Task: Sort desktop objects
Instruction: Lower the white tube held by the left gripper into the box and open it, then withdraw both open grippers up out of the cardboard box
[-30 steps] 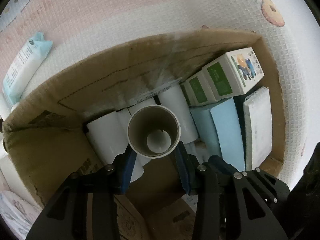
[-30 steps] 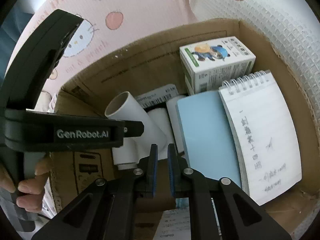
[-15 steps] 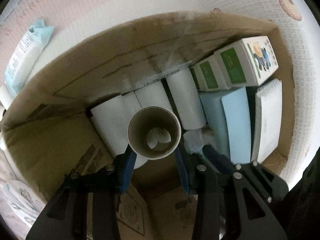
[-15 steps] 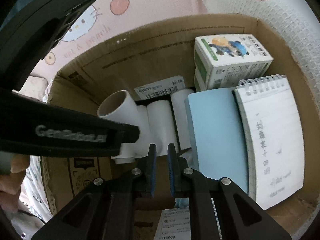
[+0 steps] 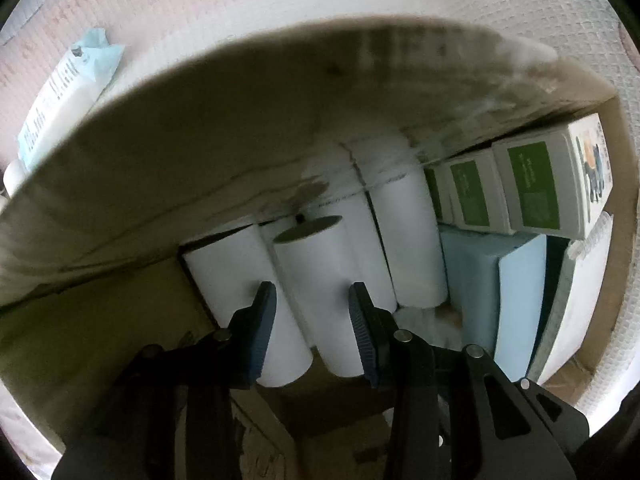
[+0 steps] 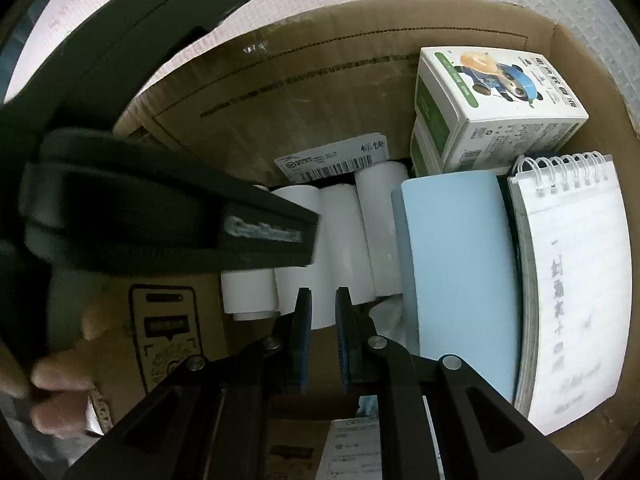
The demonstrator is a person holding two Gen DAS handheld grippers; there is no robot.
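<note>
My left tool (image 5: 312, 320) clamps a white paper roll (image 5: 316, 288), a smooth hollow tube, and points steeply down into the cardboard box (image 5: 280, 128), presumably to lay it beside the matching rolls (image 6: 360, 232) lined up against the box's far wall. My right tool (image 6: 323, 336) hovers over the box with jaws closed and empty. A glossy carton (image 6: 496, 104), a matte blue pad (image 6: 456, 264) and a spiral notepad (image 6: 572, 288) fill the box's right side.

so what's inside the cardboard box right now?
Cardboard box holds white rolls, green-and-white cartons, a blue pad and a spiral notepad. Anything beneath them is covered.
</note>
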